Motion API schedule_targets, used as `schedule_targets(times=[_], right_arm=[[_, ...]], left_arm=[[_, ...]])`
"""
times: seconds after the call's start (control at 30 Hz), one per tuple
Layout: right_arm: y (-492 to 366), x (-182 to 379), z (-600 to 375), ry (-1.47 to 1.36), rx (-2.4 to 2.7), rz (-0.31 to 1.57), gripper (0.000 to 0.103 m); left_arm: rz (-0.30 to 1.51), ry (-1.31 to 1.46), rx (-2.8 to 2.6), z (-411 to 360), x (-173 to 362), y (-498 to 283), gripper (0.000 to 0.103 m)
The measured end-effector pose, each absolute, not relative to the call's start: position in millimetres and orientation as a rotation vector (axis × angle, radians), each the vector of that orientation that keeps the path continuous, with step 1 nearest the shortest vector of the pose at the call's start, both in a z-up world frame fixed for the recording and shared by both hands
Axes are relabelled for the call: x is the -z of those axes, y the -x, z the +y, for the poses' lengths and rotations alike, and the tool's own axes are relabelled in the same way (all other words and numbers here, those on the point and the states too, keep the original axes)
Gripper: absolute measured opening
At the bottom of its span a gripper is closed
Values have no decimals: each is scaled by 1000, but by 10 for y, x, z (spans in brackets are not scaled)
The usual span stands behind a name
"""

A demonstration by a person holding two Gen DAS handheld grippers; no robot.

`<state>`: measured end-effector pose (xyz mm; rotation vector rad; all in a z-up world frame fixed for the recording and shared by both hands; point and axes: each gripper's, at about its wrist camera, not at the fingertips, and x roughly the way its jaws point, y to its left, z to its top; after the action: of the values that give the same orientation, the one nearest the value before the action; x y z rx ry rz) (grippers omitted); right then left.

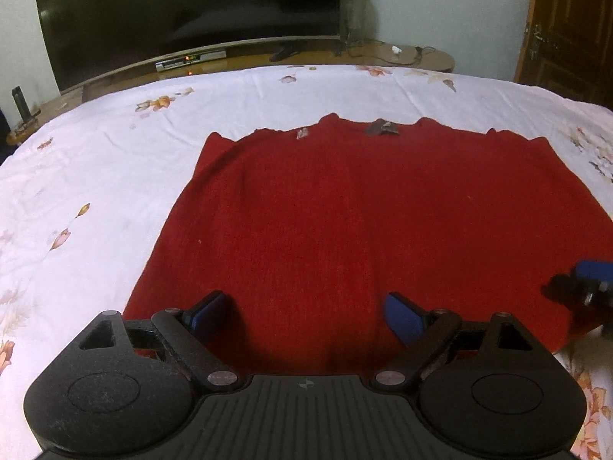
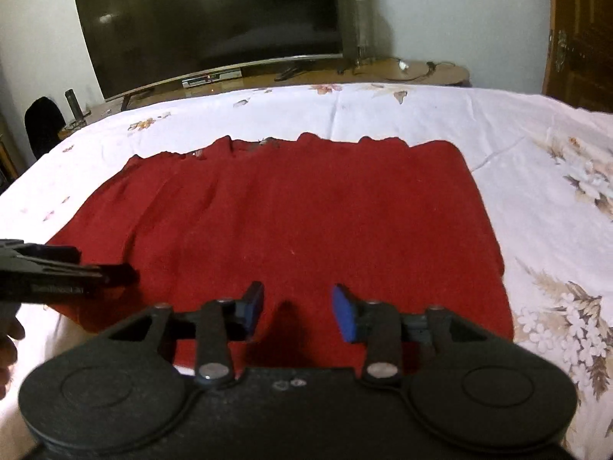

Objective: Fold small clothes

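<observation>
Right, both sets of jaws are empty: the left gripper [image 1: 304,316] stands wide apart over the near hem of the red garment [image 1: 345,207], nothing between its blue pads [image 1: 402,318], and the right gripper [image 2: 297,308] is parted about half as far, also with only cloth below it and no pinch visible. The garment lies spread flat on the white floral bedsheet [image 1: 115,145], near edge right under both tools, far edge ragged with a small tag or label near its middle. Looks like a fold has been laid down or the next one isn't gripped yet; can't tell which. Risks from here: 1) the right pair is narrow, so if it dives for the hem it may ride over the edge and grab only the top layer, or nothing; 2) the knit looks thick and floppy, so a one-layer pinch would peel the stack apart on the lift; 3) the bedsheet is soft and wrinkled, easy to catch sheet together with hem and drag both; 4) the two tools sit close, the left one showing at the left edge of the right view beside the person's hand [image 2: 9,339], so uneven lift or crossing paths would skew the fold line. The TV [image 1: 184,11] and its stand behind are well apart, no concern.
</observation>
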<state>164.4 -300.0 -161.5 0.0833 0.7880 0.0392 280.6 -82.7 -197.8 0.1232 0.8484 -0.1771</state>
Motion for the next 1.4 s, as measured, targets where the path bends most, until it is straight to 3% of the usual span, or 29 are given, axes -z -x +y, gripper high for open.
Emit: schedule_targets(times=[0.07,0.43,0.9,1.03,1.4], right_arm=[[-1670,1737,-3006,-73,-20,846,45],[-1615,1472,-3003,-106,-34,748,45],[-2693,1580,-3173,-39,-66,735,45],[-2746,1760,-3228,8,-53,771,44],[-2526,1487,-3094,-162,-171,750,46]], left_arm=[[864,-124,178,-828,2015,-2812,89],[823,-87,203,-849,1776,-2891,89],[846,-42,114,-989,2082,-3897,91],[849,-42,97,-966,2040,-3865,93],[852,61,68,-515,1817,-3700,93]])
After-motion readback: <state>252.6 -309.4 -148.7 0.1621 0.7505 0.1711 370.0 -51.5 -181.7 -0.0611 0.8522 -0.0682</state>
